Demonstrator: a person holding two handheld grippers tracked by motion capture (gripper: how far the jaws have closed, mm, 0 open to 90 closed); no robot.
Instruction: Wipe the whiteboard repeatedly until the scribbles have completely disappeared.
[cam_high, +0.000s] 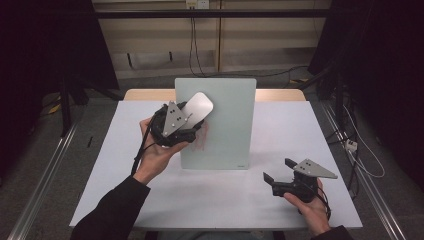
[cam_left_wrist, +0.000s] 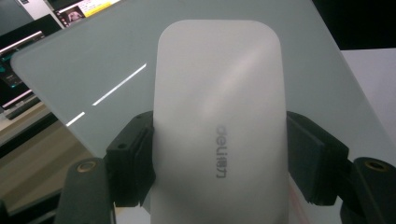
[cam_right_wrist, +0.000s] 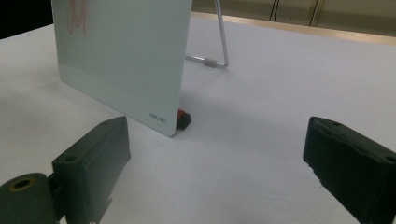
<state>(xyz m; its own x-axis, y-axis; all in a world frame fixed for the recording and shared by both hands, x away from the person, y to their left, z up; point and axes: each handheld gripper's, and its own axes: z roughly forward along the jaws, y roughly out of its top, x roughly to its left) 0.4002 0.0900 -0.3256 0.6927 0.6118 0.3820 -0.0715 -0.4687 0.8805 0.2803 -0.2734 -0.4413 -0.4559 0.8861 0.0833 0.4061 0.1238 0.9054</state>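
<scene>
Setting: a laboratory or recording bay. Indicators: a white-covered desk (cam_high: 210, 200) stands between dark curtains (cam_high: 55, 45) on both sides. Metal floor rails (cam_high: 40, 175) run along each side of the desk. Loose cables (cam_high: 195, 45) hang down the rear wall from an outlet (cam_high: 196, 4), and further cables (cam_high: 360, 160) cross the grey floor.
</scene>
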